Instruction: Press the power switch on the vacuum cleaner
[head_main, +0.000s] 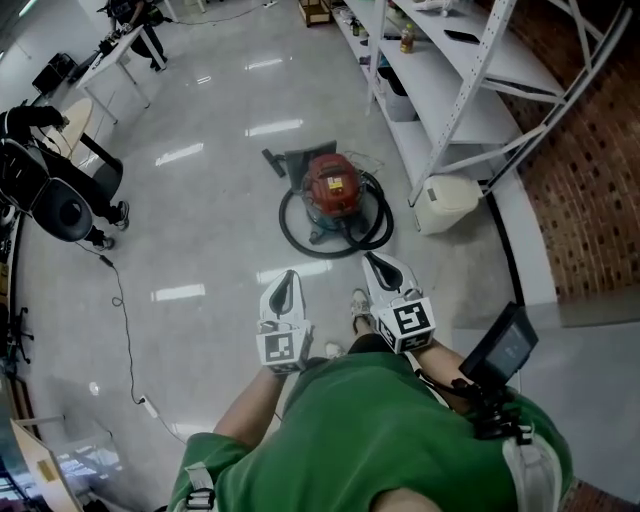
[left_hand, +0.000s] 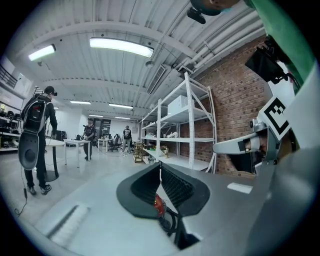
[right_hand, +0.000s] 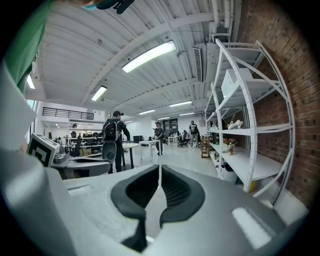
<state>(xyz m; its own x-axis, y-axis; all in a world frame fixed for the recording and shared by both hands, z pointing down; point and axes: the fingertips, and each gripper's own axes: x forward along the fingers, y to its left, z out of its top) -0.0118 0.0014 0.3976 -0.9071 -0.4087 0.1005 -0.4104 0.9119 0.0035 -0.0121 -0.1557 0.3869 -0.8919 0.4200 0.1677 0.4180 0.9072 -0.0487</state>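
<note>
The red vacuum cleaner (head_main: 332, 187) stands on the glossy floor ahead of me, with its black hose (head_main: 371, 228) coiled round it. Both grippers hang above the floor, short of the vacuum and apart from it. My left gripper (head_main: 291, 275) is shut with nothing in it and points up toward the machine's left side. My right gripper (head_main: 370, 259) is also shut and empty, close to the hose's near loop. In the left gripper view a bit of the red vacuum (left_hand: 158, 204) shows below the closed left gripper (left_hand: 160, 166). The right gripper (right_hand: 160, 168) looks over the floor; no vacuum shows there.
A white shelving rack (head_main: 455, 90) runs along the brick wall (head_main: 590, 190) on the right, with a white container (head_main: 445, 203) at its foot. A thin cable (head_main: 125, 335) trails over the floor at left. A person with a black backpack (head_main: 60, 205) stands far left beside tables.
</note>
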